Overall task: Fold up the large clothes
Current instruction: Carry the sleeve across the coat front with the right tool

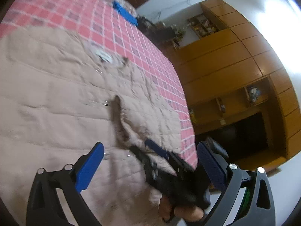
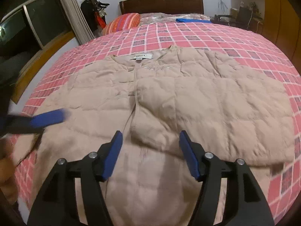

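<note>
Two hand-held grippers hover over a beige quilted jacket (image 2: 169, 98) spread flat across the middle of the bed (image 2: 235, 35). The right hand-held gripper (image 2: 150, 150) is spread wide, holding nothing. The left hand-held gripper (image 1: 150, 160) is likewise spread near the jacket's hem.

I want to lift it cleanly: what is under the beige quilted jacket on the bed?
The beige quilted jacket lies spread flat on the pink checked bedspread, which shows all around it. Whatever lies beneath its middle is covered and cannot be seen.
</note>
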